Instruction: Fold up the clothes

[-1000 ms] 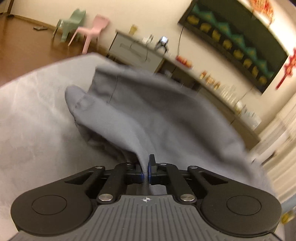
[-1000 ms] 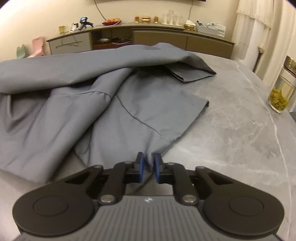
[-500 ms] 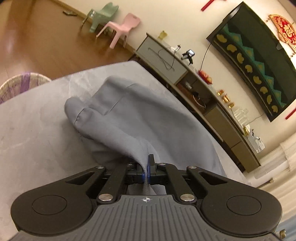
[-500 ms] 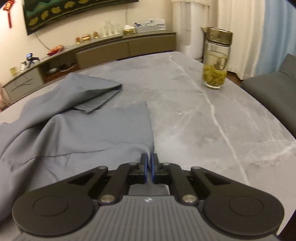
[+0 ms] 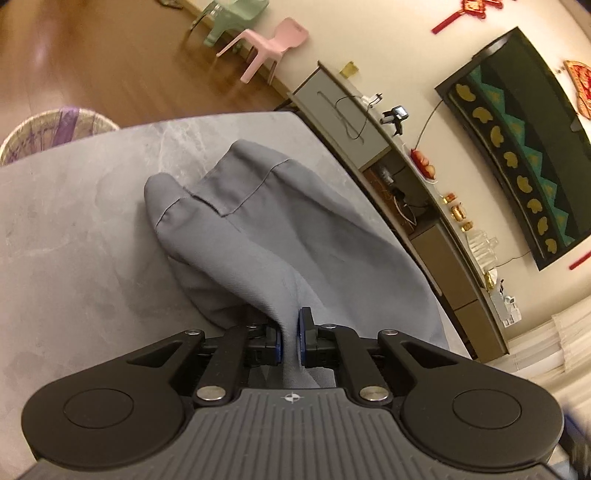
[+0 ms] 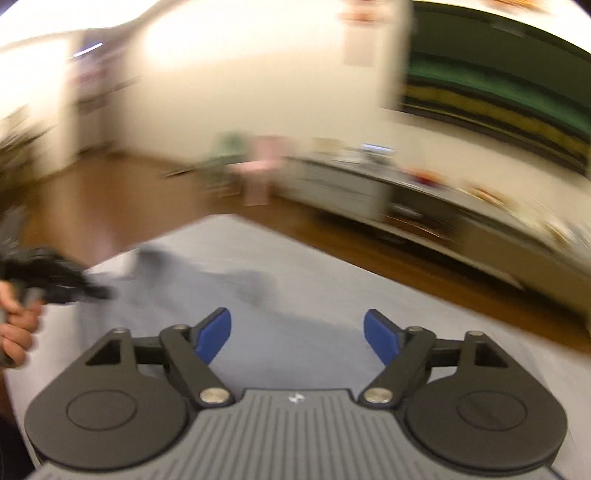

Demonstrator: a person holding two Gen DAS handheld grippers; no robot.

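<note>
A grey garment [image 5: 266, 229] lies bunched on the grey marble table [image 5: 66, 240], its hemmed end pointing away from me. My left gripper [image 5: 290, 334] is shut on a fold of the garment and lifts it off the table. My right gripper [image 6: 297, 338] is open and empty above the table; its view is blurred by motion. In the right wrist view the garment [image 6: 177, 284] shows as a grey smear at the left, next to the left gripper [image 6: 55, 280] held in a hand.
A woven basket [image 5: 51, 127] stands on the floor past the table's far left edge. Pink [image 5: 273, 44] and green [image 5: 229, 18] chairs and a long sideboard [image 5: 424, 206] line the wall behind.
My right gripper has let go of the garment's corner, opened wide and swung left. My left gripper still holds its fold, with the garment drawn a little nearer.
</note>
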